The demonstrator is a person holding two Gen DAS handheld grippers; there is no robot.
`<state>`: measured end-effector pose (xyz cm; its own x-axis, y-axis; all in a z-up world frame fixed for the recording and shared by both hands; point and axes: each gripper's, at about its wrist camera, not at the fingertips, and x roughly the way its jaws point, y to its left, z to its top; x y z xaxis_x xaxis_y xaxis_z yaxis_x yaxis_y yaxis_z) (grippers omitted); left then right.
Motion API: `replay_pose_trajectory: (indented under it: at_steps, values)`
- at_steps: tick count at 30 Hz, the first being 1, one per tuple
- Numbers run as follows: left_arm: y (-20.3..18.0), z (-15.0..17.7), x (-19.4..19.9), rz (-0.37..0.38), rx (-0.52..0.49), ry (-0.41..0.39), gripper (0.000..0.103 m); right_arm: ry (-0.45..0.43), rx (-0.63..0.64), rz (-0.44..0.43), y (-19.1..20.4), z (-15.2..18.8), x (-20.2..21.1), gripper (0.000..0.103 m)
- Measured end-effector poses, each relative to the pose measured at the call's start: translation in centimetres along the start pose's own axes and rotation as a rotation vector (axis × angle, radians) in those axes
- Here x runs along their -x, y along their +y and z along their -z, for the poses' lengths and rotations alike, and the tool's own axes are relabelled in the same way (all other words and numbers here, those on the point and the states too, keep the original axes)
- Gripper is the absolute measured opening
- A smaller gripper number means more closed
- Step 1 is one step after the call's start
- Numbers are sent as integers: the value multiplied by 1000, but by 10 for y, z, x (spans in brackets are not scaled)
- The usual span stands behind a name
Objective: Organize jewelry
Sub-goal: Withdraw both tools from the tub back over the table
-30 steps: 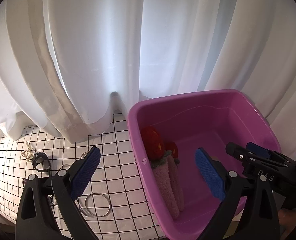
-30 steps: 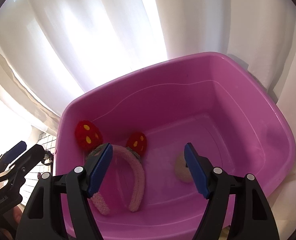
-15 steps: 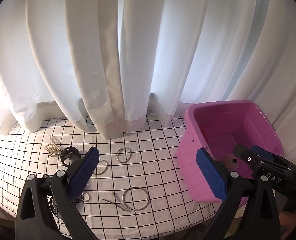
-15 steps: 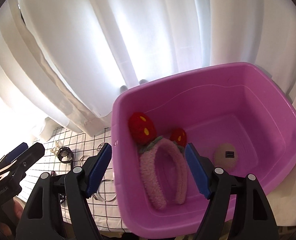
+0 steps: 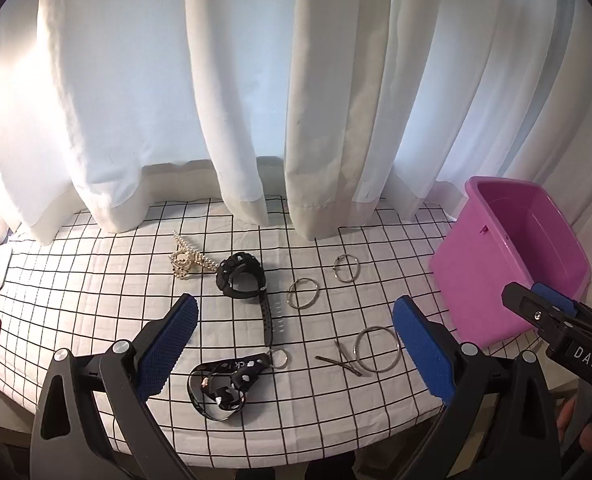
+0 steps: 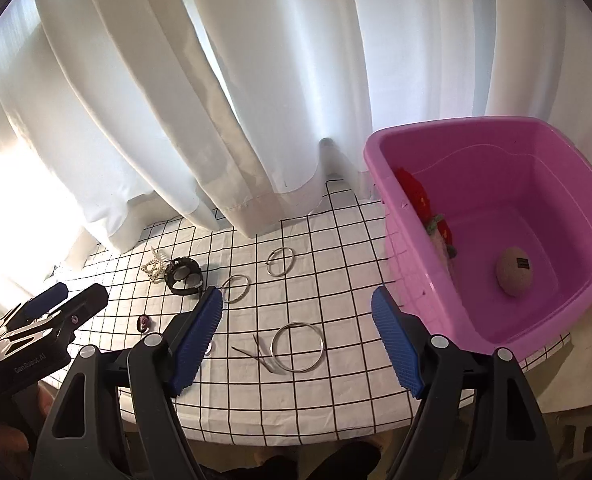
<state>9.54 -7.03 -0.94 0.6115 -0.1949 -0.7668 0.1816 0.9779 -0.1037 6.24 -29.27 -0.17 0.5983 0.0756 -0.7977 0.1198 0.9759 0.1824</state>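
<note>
- Plainly, the jewelry lies loose on the checked cloth (image 5: 95, 288), left of the pink tub (image 5: 508, 264) at the right edge.
- Far left: a pearl clip (image 5: 183, 260), touching or just beside a black watch (image 5: 241, 278) whose strap runs toward the near edge.
- Near, below the watch: a black lanyard (image 5: 223, 384) in a loose heap.
- Middle: two small rings (image 5: 303, 293), then a big ring (image 5: 377, 348) with hairpins (image 5: 342, 362) touching its left side; the pins run near-right to far-left.
- Left tongs (image 5: 291, 348) hover above the lanyard and watch strap, jaws wide, holding nothing; I judge them the nearer hand for those pieces.
- Right tongs (image 6: 296, 340) hover with the big ring and pins between the tips but lower down, jaws wide and empty; these look nearer the ring and the tub.
- The tub already holds a headband (image 6: 428, 208) and an egg-shaped thing (image 6: 514, 272).
</note>
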Motion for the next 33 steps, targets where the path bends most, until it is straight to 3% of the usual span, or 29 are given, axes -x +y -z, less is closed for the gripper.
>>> replay_pose_trajectory:
  at_steps: [8, 14, 20, 25, 33]
  values:
    - [76, 41, -11, -70, 57, 61, 96, 57, -6, 14, 29, 40, -24, 73]
    - [111, 79, -26, -122, 169, 127, 96, 153, 34, 8, 21, 65, -55, 73]
    - [106, 111, -38, -193, 263, 152, 96, 200, 128, -30, 1, 77, -83, 73]
    - [81, 134, -54, -228, 252, 151, 96, 216, 167, -81, -18, 84, -104, 73]
    - [74, 157, -84, -223, 272, 157, 96, 237, 222, -111, -33, 101, -135, 73]
